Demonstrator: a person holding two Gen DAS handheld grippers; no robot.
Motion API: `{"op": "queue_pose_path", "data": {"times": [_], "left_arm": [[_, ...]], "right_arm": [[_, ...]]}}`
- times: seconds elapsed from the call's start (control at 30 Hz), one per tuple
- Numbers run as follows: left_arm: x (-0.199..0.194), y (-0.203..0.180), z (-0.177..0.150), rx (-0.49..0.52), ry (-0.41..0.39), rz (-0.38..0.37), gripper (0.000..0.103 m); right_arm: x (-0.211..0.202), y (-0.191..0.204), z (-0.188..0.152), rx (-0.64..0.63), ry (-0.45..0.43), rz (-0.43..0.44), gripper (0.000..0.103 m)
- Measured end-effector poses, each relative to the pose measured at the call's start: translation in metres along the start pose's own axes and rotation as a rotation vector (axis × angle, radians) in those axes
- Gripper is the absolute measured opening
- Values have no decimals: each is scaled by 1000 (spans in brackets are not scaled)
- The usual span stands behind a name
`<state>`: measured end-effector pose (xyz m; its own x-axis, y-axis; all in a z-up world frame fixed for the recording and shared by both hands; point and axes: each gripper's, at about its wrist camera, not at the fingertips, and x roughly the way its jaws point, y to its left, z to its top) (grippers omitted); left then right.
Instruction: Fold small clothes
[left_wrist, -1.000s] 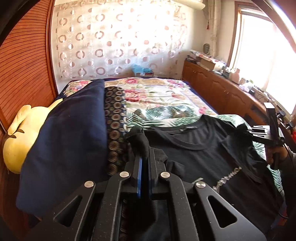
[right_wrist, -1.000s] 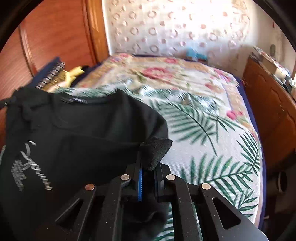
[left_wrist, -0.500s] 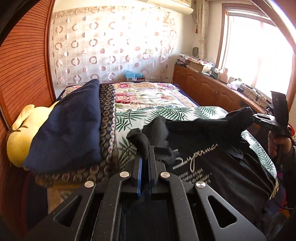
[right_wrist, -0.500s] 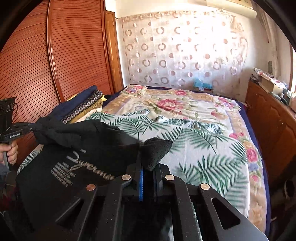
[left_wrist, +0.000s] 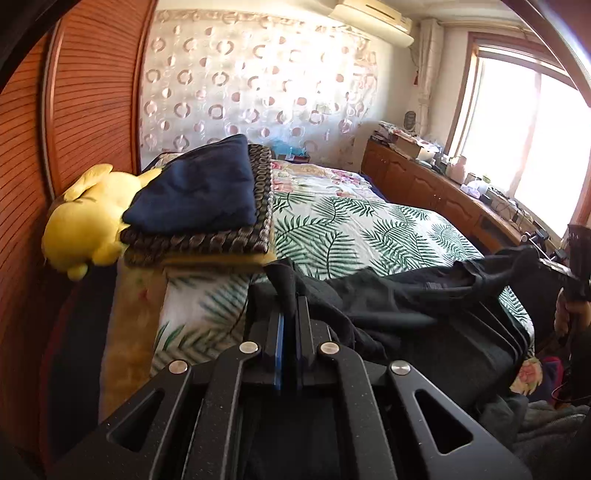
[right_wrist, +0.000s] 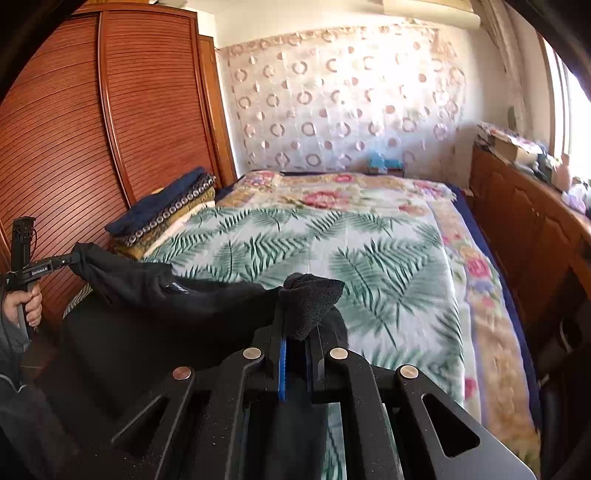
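Noted at far left a yellow soft toy (left_wrist: 81, 221) and a stack of folded blankets (left_wrist: 199, 199) at the side of the bed (left_wrist: 369, 229), apart from the work. Found the left gripper (left_wrist: 288, 295) with its jaws pinched almost shut on one upper corner of the black T-shirt (left_wrist: 424, 295), a nub of cloth poking past the tips. Found the shirt strung between the two grippers at the near end of the bed, collar edge uppermost and sagging in the middle, the body hanging dark and loose below. Judged it light, soft and limp: no stiffness to hold a shape, quick to droop, bunch or twist, not fragile, and liable to creep out of a thin pinch under a hard tug. Further right, found the right gripper (right_wrist: 295, 325) clamped just as narrow on the other upper corner, a wad of cloth bulging above the pads. Reckoned these corners near the shoulders the proper places to hold, seams giving thicker purchase. Thought it best kept evenly taut and laid flat on the leaf-patterned cover for folding.
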<state>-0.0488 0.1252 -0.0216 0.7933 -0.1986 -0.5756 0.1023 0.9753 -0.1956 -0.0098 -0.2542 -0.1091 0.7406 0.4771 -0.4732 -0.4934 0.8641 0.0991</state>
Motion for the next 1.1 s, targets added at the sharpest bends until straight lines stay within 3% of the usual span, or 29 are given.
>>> {"op": "queue_pose_path", "data": {"times": [0.17, 0.3, 0.43, 0.5, 0.57, 0.63, 0.77, 1.1], "left_arm": [[-5, 0, -12, 5, 31, 27, 5], [8, 1, -17, 0, 71, 26, 10], [1, 0, -12, 10, 42, 23, 41], [0, 0, -6, 19, 25, 26, 53], [0, 0, -1, 29, 19, 33, 82], [4, 3, 6, 37, 19, 33, 84], [20, 11, 21, 41, 15, 76, 84], [79, 28, 40, 73, 127, 132, 84]], "right_arm": [[-18, 1, -17, 10, 77, 9, 7], [-1, -2, -28, 5, 151, -32, 7], [1, -1, -13, 0, 140, -35, 8], [-4, 0, -9, -31, 132, -57, 23], [-11, 2, -6, -58, 126, -90, 37], [-21, -1, 3, -72, 108, -110, 47], [-30, -5, 10, -87, 74, -156, 50], [43, -14, 27, -79, 92, -83, 50]]}}
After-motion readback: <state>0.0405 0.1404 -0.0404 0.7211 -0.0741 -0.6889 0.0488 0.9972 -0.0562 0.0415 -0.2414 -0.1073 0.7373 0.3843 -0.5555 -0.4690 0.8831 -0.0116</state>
